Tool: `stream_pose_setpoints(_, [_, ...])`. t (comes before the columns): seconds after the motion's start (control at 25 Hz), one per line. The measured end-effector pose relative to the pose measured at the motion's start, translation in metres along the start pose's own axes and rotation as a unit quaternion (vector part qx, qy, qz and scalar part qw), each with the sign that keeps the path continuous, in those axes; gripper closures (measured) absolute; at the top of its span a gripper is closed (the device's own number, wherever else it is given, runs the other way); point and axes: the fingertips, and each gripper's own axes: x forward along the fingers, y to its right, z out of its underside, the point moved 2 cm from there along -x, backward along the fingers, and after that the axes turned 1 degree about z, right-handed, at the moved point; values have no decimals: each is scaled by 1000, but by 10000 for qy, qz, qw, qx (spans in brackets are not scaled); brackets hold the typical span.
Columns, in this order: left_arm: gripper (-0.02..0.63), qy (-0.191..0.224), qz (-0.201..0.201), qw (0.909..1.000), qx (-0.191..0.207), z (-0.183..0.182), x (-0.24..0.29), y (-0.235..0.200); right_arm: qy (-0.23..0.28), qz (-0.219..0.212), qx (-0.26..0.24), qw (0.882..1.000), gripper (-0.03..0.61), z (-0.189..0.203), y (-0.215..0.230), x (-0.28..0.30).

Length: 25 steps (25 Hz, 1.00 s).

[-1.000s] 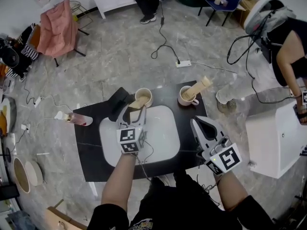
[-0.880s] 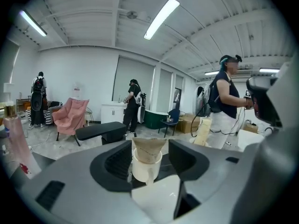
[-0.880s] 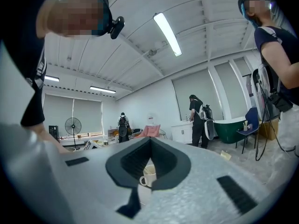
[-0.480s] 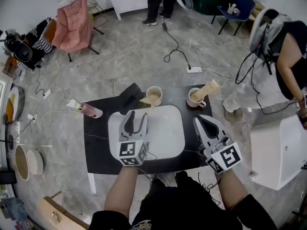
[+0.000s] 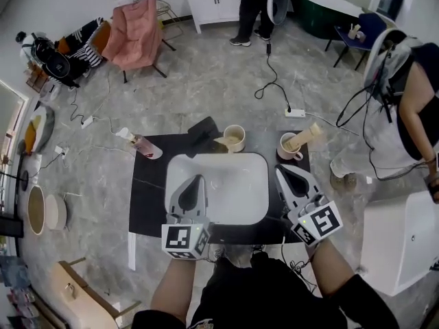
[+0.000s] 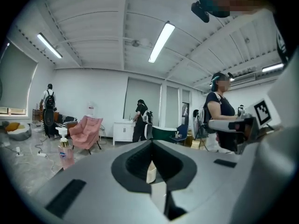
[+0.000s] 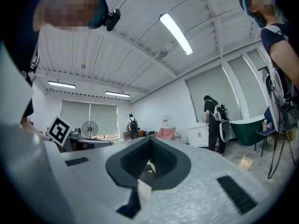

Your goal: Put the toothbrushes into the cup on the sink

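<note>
While the person's forearms (image 5: 173, 286) reach in from the black worktop's (image 5: 147, 201) near edge, both grippers point roughly level toward its far edge. The left gripper (image 5: 198, 179) hovers over the near-left part of the white sink (image 5: 240, 208); its jaws have just closed together, with nothing between them. The right gripper (image 5: 282, 174) hangs over the sink's right rim, jaws together and empty. At the far edge, a toothbrush (image 5: 222, 142) leans from the left cup (image 5: 236, 137), and a second toothbrush (image 5: 309, 133) leans from the right cup (image 5: 287, 147).
</note>
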Motion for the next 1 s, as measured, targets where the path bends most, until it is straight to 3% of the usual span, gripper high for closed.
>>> stream_pose_setpoints(0.28, [611, 76, -326, 9994, 70, -14, -51, 12, -10, -469, 181, 9987, 572, 6, -23, 0])
stream_pose_setpoints(0.48, [610, 170, -207, 9996, -36, -17, -84, 5, 4, -618, 184, 9979, 572, 2, -56, 2])
stream_pose_setpoints(0.68, [609, 235, 209, 9995, 29, -12, -121, -6, -4, -399, 134, 9991, 572, 5, -101, -1])
stream_pose_setpoints(1.0, [609, 158, 960, 9952, 91, -2, -199, -46, 59, 291, -20, 9996, 572, 14, -204, -27])
